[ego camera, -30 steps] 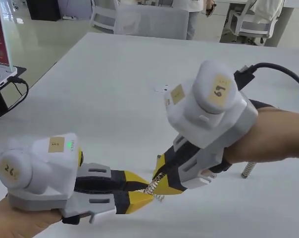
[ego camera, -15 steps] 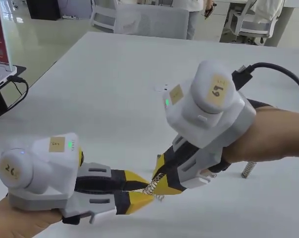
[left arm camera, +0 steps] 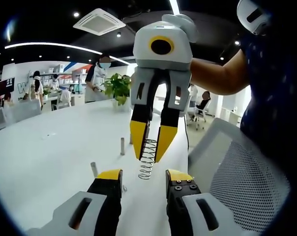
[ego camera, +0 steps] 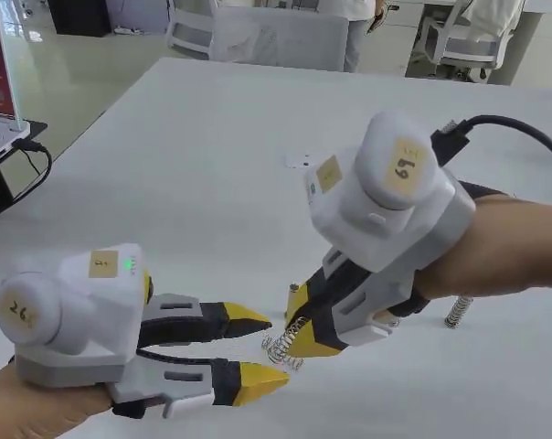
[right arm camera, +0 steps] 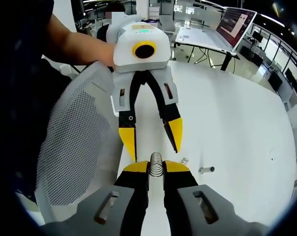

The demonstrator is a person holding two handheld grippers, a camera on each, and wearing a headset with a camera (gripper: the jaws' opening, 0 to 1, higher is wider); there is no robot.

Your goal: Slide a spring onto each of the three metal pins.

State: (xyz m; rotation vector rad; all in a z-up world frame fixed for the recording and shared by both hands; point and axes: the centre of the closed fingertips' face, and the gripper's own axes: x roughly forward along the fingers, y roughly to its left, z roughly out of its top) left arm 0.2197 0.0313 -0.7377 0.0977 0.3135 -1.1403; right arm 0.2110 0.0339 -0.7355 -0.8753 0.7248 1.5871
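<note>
My right gripper [ego camera: 294, 340] is shut on a small steel spring [ego camera: 281, 347], holding it tilted just above the white table. In the right gripper view the spring [right arm camera: 156, 162] pokes out between the closed yellow jaws of the right gripper [right arm camera: 156, 167]. Facing it, my left gripper [ego camera: 277, 348] stands open with one jaw on either side of the spring's free end, not touching it. In the left gripper view the spring [left arm camera: 147, 160] hangs from the right gripper [left arm camera: 149, 156] above the left gripper [left arm camera: 144, 175]. Two short metal pins [left arm camera: 122, 146] [left arm camera: 94, 169] stand upright on the table behind.
A second spring [ego camera: 456, 312] lies on the table [ego camera: 212, 165] to the right, partly behind the right forearm. A black cable [ego camera: 514, 133] runs from the right gripper. A mesh chair [left arm camera: 247, 167] sits at the table edge. People and chairs are far behind.
The left gripper's jaws, together at the spring's end in the earlier frames, have spread apart. The right gripper and the spring have stayed in place.
</note>
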